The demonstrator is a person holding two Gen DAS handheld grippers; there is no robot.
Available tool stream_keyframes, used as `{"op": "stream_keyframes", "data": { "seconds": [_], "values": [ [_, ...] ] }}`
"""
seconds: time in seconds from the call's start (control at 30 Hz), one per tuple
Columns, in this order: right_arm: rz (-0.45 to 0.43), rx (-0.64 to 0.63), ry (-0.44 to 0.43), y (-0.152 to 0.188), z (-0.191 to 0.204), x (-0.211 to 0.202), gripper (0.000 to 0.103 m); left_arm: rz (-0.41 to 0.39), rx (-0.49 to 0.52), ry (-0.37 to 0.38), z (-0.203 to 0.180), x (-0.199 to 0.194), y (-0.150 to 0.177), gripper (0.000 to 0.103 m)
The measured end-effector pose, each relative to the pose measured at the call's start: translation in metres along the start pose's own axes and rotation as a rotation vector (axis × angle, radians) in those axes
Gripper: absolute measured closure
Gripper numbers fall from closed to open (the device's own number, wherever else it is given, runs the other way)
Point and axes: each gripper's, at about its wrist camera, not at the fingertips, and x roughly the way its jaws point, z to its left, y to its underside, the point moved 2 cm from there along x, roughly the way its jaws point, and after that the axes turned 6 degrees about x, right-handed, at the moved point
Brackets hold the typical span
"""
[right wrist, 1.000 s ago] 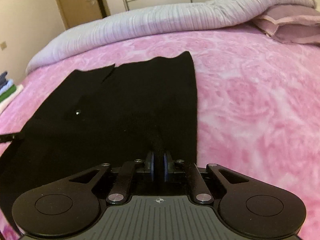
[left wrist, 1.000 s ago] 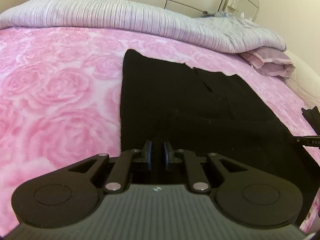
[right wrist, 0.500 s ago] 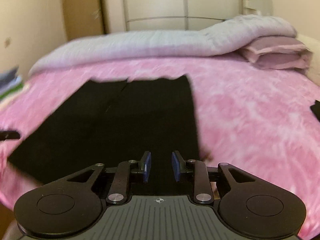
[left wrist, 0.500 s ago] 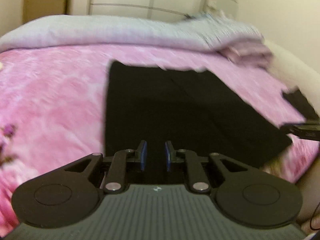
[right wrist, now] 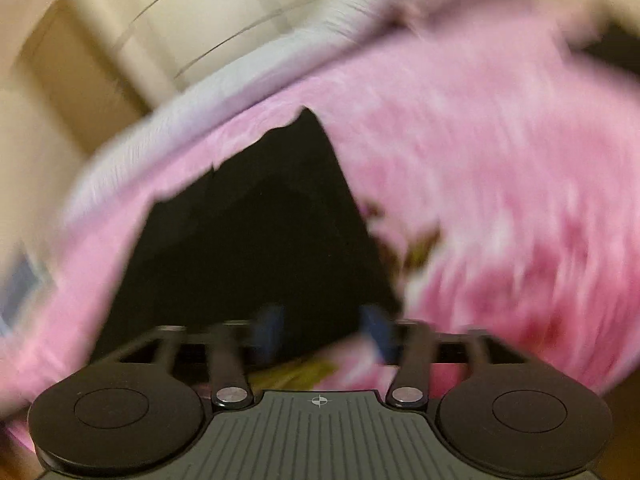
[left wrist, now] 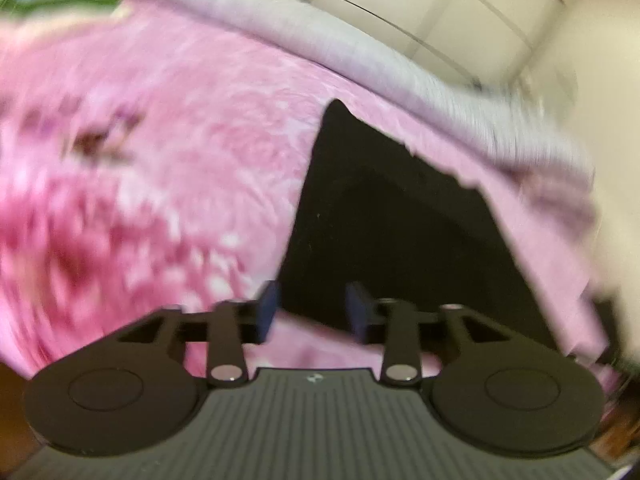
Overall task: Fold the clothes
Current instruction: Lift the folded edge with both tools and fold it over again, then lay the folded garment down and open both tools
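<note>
A black garment (left wrist: 404, 240) lies flat on a pink rose-print bedspread (left wrist: 160, 168), seen through heavy motion blur in both wrist cameras. In the left wrist view, the left gripper (left wrist: 314, 310) hangs with its blue-padded fingers apart and nothing between them, poised over the garment's near left corner where black cloth gives way to pink. That view alone shows a broad stretch of bare bedspread running off to the left of the garment's straight left edge, and blurred green and blue shapes at the top left corner. A rolled grey ribbed blanket (left wrist: 360, 52) crosses the far side of the bed, with pale wardrobe doors (left wrist: 420, 4) behind it.

In the right wrist view, the right gripper (right wrist: 322, 330) also stands parted and empty, its fingers over the garment's (right wrist: 256, 248) near right corner. This camera alone shows the wide run of bedspread (right wrist: 500, 180) to the right of the garment's right edge and a narrower pink strip on its left. The grey blanket (right wrist: 208, 100) and wardrobe (right wrist: 160, 12) curve across the top. The garment's far edge is uneven in both views and lies short of the blanket, with a band of pink between them.
</note>
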Motion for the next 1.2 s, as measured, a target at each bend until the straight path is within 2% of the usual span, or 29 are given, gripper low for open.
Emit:
{"op": "stream_keyframes", "data": {
  "seconds": [0.07,0.13,0.23,0.3,0.33,0.37,0.4,0.43,0.53,0.63,0.7,0.8,0.9,0.93,1.0,1.07,1.2],
  "values": [
    [0.031,0.140,-0.036,0.004,-0.015,0.008,0.032,0.016,-0.147,0.051,0.011,0.003,0.005,0.066],
    [0.049,0.259,-0.070,0.006,-0.027,0.015,0.032,0.032,-0.234,0.059,0.019,0.016,0.007,0.067],
    [0.011,0.316,-0.107,-0.005,-0.033,0.023,0.032,0.021,-0.294,0.064,0.024,0.032,0.004,0.068],
    [-0.005,0.323,-0.102,-0.014,-0.035,0.028,0.035,0.018,-0.320,0.055,0.027,0.040,0.001,0.077],
    [-0.014,0.323,-0.093,-0.019,-0.035,0.030,0.050,0.017,-0.313,0.042,0.027,0.043,0.000,0.084],
    [-0.021,0.320,-0.083,-0.022,-0.036,0.032,0.060,0.017,-0.302,0.037,0.028,0.044,0.000,0.085],
    [-0.026,0.314,-0.070,-0.022,-0.038,0.031,0.080,0.017,-0.294,0.034,0.029,0.044,0.000,0.087],
    [-0.030,0.308,-0.058,-0.022,-0.039,0.031,0.087,0.014,-0.289,0.035,0.029,0.043,0.000,0.088],
    [-0.049,0.295,-0.024,-0.023,-0.043,0.029,0.096,-0.007,-0.250,0.037,0.031,0.035,-0.002,0.089],
    [-0.112,0.264,-0.008,-0.020,-0.038,0.016,0.096,-0.024,-0.138,0.010,0.024,0.032,-0.003,0.089],
    [-0.124,0.209,0.029,-0.015,-0.033,0.016,0.096,-0.019,-0.009,-0.057,0.014,0.038,0.003,0.089],
    [-0.128,0.117,0.071,-0.007,-0.031,0.023,0.096,-0.027,0.045,-0.085,0.008,0.040,0.007,0.088],
    [-0.087,0.043,0.100,-0.007,-0.018,0.013,0.084,0.016,0.065,-0.122,-0.003,0.031,0.001,0.085],
    [-0.081,0.009,0.124,-0.006,-0.012,0.007,0.074,0.029,0.090,-0.152,-0.010,0.026,-0.001,0.085],
    [-0.074,-0.068,0.176,-0.002,-0.001,-0.005,0.063,0.030,0.183,-0.236,-0.028,0.015,0.001,0.086],
    [-0.090,-0.188,0.224,0.012,0.014,-0.010,0.060,0.029,0.270,-0.310,-0.045,0.005,0.004,0.086],
    [-0.091,-0.422,0.320,0.045,0.041,-0.013,0.057,0.082,0.340,-0.327,-0.072,0.001,0.023,0.085]
  ]
}}
